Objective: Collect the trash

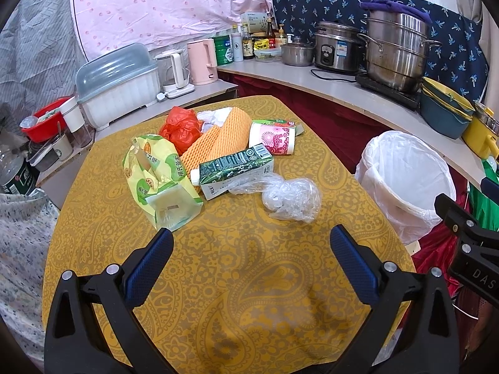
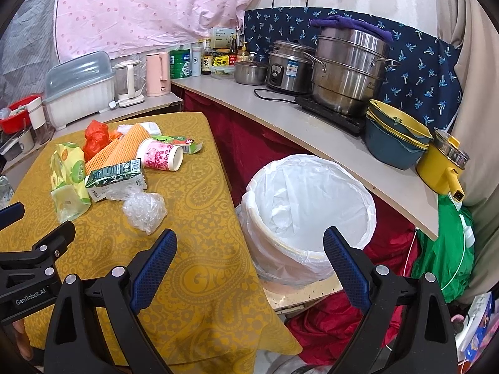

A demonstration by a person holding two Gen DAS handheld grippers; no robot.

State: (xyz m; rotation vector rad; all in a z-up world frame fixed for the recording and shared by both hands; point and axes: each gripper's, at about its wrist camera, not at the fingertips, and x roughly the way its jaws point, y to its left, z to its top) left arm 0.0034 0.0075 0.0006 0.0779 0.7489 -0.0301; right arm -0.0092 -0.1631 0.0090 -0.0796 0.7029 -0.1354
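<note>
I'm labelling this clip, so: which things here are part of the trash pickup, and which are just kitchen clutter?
Belongs to the job:
crumpled clear plastic bag
green drink carton
pink paper cup
orange foam net
red plastic bag
yellow-green snack bag
lined trash bin

Just lying about:
pink kettle
rice cooker
steamer pot
dish box

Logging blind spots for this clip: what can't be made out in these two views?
- White crumpled item: mostly hidden behind the orange foam net in both views.
- Trash bin bottom: covered by its white liner, partly blocked by the right gripper in the right view.
- Clear plastic bag: contents unreadable through the crinkles.
- Counter bottle labels: too small.
- Left gripper: open, holds nothing.
</note>
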